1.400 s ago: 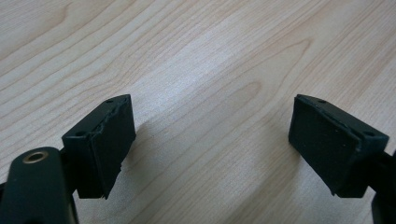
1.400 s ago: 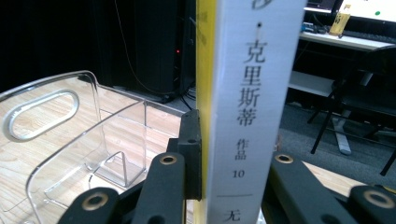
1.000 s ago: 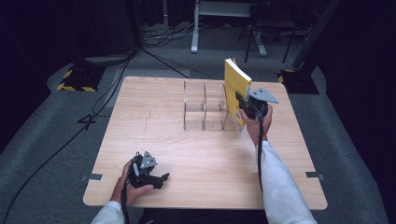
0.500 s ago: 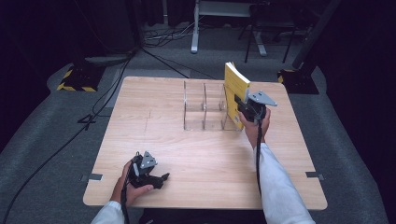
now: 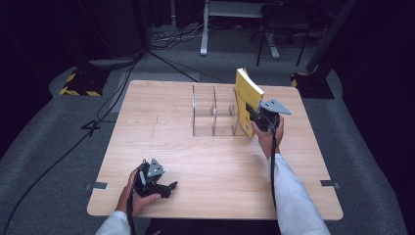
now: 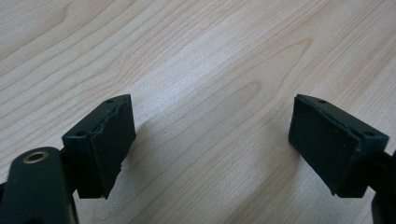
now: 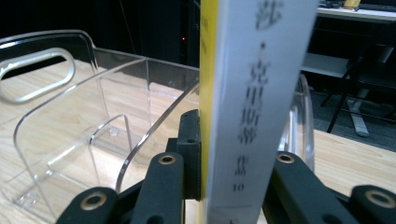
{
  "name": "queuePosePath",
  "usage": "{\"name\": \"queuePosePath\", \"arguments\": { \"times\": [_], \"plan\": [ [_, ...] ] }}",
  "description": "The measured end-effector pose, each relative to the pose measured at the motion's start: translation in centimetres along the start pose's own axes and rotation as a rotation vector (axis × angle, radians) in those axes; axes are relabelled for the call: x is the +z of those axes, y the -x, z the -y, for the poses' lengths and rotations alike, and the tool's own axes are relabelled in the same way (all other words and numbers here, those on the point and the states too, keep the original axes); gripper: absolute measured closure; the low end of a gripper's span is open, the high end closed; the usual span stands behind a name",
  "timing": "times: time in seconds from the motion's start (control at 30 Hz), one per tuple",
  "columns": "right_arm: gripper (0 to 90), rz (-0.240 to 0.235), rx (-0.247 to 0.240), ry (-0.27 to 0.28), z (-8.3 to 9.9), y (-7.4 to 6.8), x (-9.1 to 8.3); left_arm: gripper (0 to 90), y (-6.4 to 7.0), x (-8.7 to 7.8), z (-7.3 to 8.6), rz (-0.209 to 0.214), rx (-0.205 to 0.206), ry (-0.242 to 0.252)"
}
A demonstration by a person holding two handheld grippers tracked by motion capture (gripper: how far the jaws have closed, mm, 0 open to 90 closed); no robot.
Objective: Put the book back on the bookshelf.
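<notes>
Book: we see a yellow book [image 5: 247, 98] held upright off the table, at the right end of the clear rack; its pale spine [image 7: 254, 107] with blurred dark characters faces the right gripper view.
Right claw: our right claw [image 5: 254, 116] pinches the book from both sides low on its near edge, one black jaw against the yellow cover and the other against the opposite face.
Rack: a clear plastic rack [image 5: 215, 111] with upright dividers stands on the far middle of the table, just left of the book; whether the book touches it we cannot tell.
Left claw: our left claw [image 5: 169, 187] sits at the near left of the table, well apart from the rack, its jaws spread wide with bare wood between them [image 6: 212, 135].
Table: a light wooden table [image 5: 205, 161] carries the rack.
Surroundings: dark grey floor [image 5: 44, 147] with cables and stand bases lies around the table.
</notes>
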State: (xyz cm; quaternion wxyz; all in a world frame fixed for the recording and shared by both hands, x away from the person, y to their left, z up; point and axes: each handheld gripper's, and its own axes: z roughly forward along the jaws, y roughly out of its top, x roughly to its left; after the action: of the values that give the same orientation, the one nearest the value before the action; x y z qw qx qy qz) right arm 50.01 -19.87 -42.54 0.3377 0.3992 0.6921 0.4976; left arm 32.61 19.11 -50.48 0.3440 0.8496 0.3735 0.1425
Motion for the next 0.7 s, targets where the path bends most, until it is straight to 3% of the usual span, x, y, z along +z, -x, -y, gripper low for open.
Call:
{"name": "queuePosePath", "arguments": {
  "times": [0.53, 0.7],
  "plan": [
    [74.8, -0.003, -0.002, -0.017, 0.65, -0.03, 0.01, 15.2, 0.0, 0.0, 0.0, -0.001, 0.001, 0.0],
    [72.6, -0.007, -0.033, -0.045, 0.45, 0.1, 0.04, 15.2, -0.07, -0.03, -0.02, -0.005, 0.009, -0.002]
  ]
}}
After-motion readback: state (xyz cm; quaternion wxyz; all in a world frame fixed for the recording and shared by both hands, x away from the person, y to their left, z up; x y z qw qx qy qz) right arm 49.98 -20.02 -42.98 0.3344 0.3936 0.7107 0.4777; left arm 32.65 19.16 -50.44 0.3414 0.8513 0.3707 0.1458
